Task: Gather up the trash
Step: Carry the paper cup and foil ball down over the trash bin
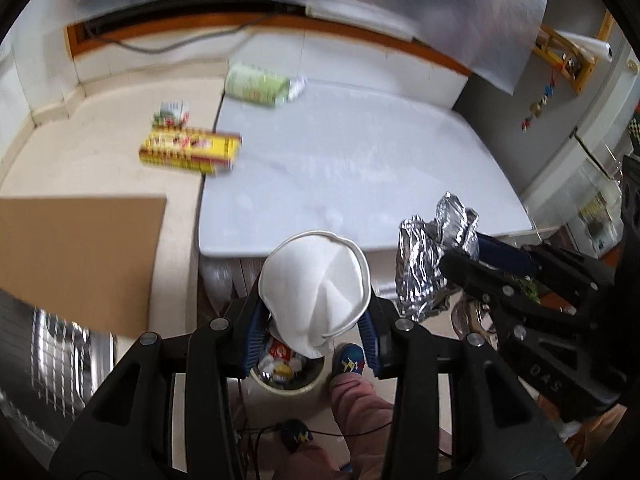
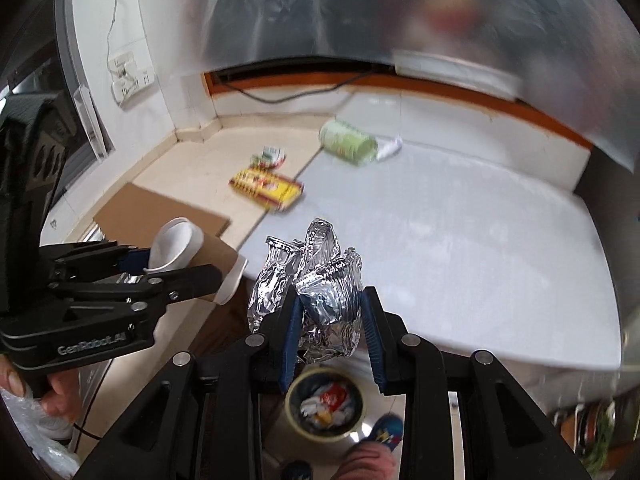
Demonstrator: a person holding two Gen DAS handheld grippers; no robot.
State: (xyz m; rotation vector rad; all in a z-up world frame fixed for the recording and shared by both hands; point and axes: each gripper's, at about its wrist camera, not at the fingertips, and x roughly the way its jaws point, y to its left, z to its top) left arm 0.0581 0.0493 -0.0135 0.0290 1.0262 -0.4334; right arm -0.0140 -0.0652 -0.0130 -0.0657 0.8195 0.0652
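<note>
My left gripper (image 1: 314, 328) is shut on a squashed paper cup (image 1: 316, 280), white inside and brown outside; the same paper cup (image 2: 180, 246) appears at the left of the right wrist view. My right gripper (image 2: 330, 328) is shut on a crumpled ball of aluminium foil (image 2: 316, 280), and that foil (image 1: 432, 256) hangs to the right in the left wrist view. Both loads hang beyond the counter's front edge. On the floor below stands a round trash bin (image 2: 326, 406), the bin (image 1: 286, 372) part full of wrappers.
On the counter lie a yellow box (image 1: 190, 150), a small carton (image 1: 172, 114), a green cup on its side (image 1: 256, 84) and a cardboard sheet (image 1: 80, 260). A white mat (image 1: 360, 160) covers the counter's right part. A person's slippered feet (image 1: 350, 362) stand beside the bin.
</note>
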